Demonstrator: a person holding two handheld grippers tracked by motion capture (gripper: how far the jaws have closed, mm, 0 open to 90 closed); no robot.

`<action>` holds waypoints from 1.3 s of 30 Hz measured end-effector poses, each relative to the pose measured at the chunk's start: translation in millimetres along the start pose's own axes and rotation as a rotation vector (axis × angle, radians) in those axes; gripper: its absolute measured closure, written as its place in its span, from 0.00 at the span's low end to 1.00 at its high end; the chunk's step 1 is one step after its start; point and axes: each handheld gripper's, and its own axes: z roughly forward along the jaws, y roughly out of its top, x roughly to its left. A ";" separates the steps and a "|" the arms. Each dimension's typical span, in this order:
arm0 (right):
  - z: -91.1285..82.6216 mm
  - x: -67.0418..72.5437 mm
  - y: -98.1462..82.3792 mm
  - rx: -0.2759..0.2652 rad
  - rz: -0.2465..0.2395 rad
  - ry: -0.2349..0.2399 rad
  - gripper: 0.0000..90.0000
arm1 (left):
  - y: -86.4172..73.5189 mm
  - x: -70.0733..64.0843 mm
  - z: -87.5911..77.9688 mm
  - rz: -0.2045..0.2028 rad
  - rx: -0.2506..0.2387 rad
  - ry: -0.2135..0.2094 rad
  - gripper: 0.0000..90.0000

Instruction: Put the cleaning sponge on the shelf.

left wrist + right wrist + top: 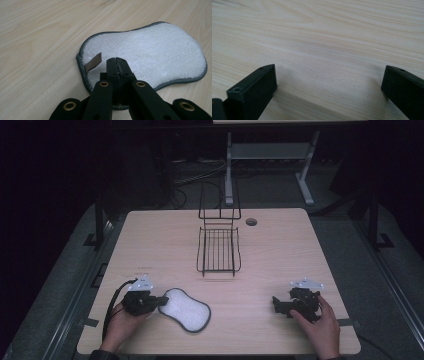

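The left claw (161,301) is pinched tight on the near-left end of the pad (186,309), a white, peanut-shaped cloth with a grey stitched rim that lies flat on the bench (150,245) near its front-left corner. In the left gripper view the jaws meet over the pad's (150,52) edge, just beside a small brown tag (93,63), so the hold looks to be on the rim only. That shallow bite is the main risk: if the pad is pulled or lifted toward the wire rack (218,249) at the bench's middle, the terry could slide out of the jaws, or the free end could drag, fold under and catch on the rack's front lip. A quick swing would make the limp far end flop, and it might land half outside the rack. The right claw (280,307) rests near the front-right corner with its jaws spread wide over bare wood, holding nothing, well apart from the pad; it gives no support, so a slip on the left would drop the pad.
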 end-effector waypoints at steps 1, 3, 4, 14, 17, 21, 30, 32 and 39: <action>0.0 0.0 0.0 0.000 0.000 0.000 0.00 | 0.0 0.0 0.0 0.000 0.000 0.000 0.99; 0.0 0.0 0.0 0.000 0.000 0.000 0.00 | -0.5 -1.1 -2.0 0.000 -0.002 -0.001 0.99; 0.0 0.0 0.0 0.000 0.001 0.000 0.00 | 1.1 -4.6 -3.5 -0.007 -0.014 -0.010 0.99; 0.0 0.0 0.0 0.000 0.000 0.000 0.00 | 18.8 -32.0 11.7 0.041 -0.020 -0.106 0.99; 0.0 0.0 0.0 0.000 0.000 0.000 0.00 | 22.1 -38.0 15.8 0.056 -0.017 -0.123 0.99; 0.0 0.0 0.0 0.000 0.000 0.000 0.00 | 27.3 -48.4 24.6 0.083 -0.004 -0.162 0.99; 0.0 0.0 0.0 0.000 0.000 0.000 0.00 | 33.7 -64.9 44.3 0.131 0.048 -0.204 0.99; 0.0 0.0 0.0 0.000 0.000 0.000 0.00 | 34.5 -65.2 47.0 0.136 0.055 -0.204 0.99; 0.0 0.0 0.0 0.000 0.001 0.000 0.00 | 42.5 -63.5 55.2 0.137 0.060 -0.200 0.99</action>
